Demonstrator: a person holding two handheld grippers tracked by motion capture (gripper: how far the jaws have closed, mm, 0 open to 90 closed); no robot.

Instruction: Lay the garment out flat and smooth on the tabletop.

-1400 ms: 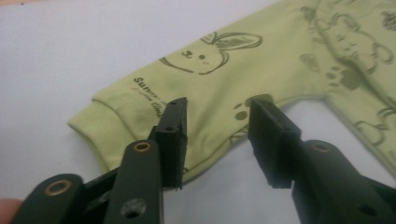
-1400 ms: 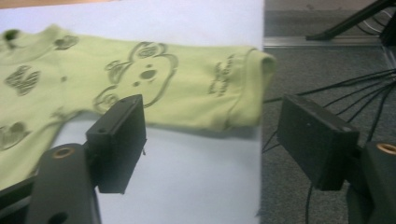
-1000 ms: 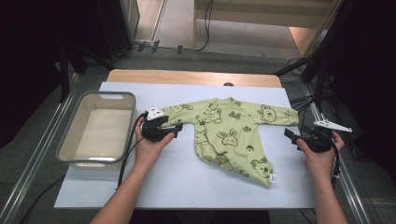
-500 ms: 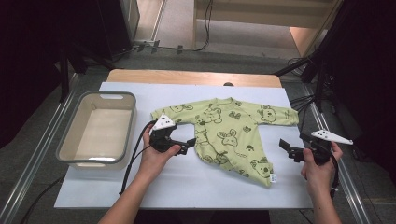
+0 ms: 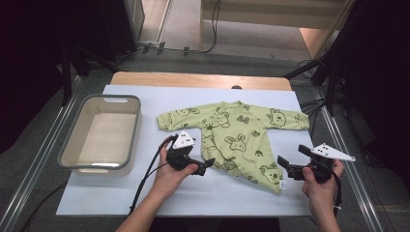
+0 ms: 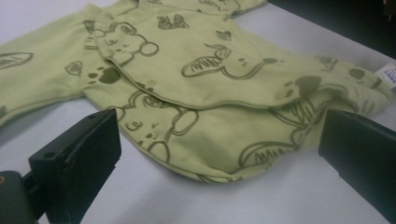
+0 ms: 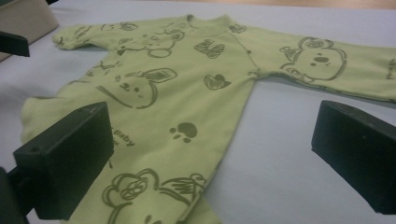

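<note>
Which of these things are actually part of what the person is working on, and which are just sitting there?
Part of the job:
- green baby garment, spread on the white table cover
- left gripper, open beside it
- right gripper, open beside it

Lying about:
- grey plastic tub, apart from the garment

Your desk is covered by a white sheet, with a bare wooden strip along its far edge. Beyond it you see grey floor crossed by black cables, dark stands on both sides, and metal rails flanking the desk.
</note>
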